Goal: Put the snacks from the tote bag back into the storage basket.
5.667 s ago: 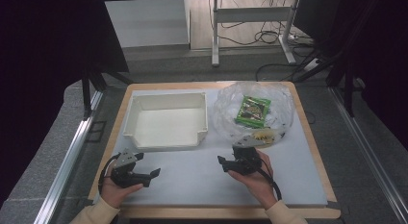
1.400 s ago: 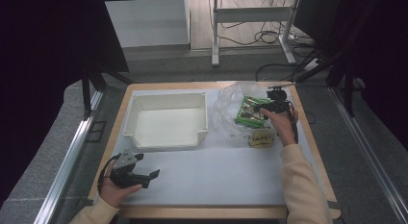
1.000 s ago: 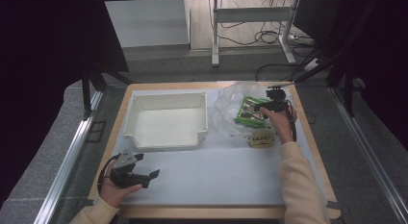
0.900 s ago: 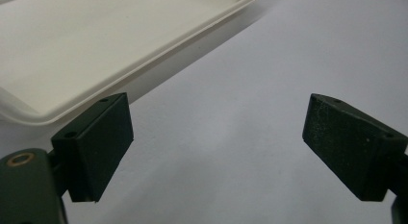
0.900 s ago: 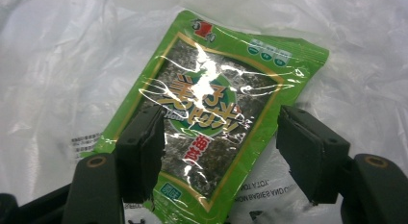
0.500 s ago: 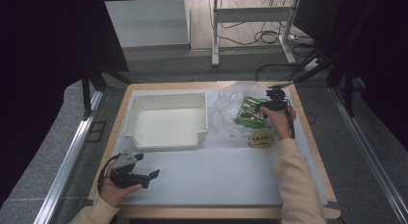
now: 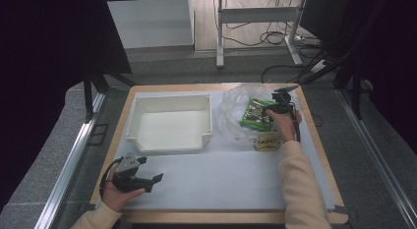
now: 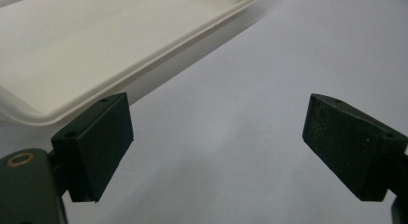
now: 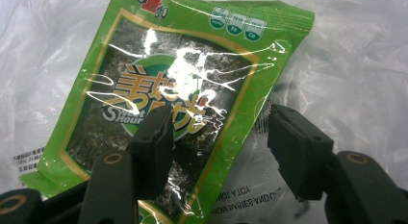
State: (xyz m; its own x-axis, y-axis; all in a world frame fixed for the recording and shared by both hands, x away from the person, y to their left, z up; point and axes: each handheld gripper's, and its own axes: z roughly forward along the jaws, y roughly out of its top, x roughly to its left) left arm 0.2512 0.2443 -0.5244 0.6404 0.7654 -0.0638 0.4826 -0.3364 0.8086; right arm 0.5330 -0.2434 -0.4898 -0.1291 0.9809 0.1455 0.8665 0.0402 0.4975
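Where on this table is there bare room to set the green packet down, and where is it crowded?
Free: inside the white tray, and the wide white sheet between the tray's front rim and the table's near edge, right of the left gripper. Crowded: the far right corner, where the right gripper hovers at the green packet on crumpled clear plastic.

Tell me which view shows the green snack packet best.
The right gripper view: the green snack packet lies close under clear plastic, its print legible, partly between the right gripper. The high view shows it small; the left gripper view faces the white tray.
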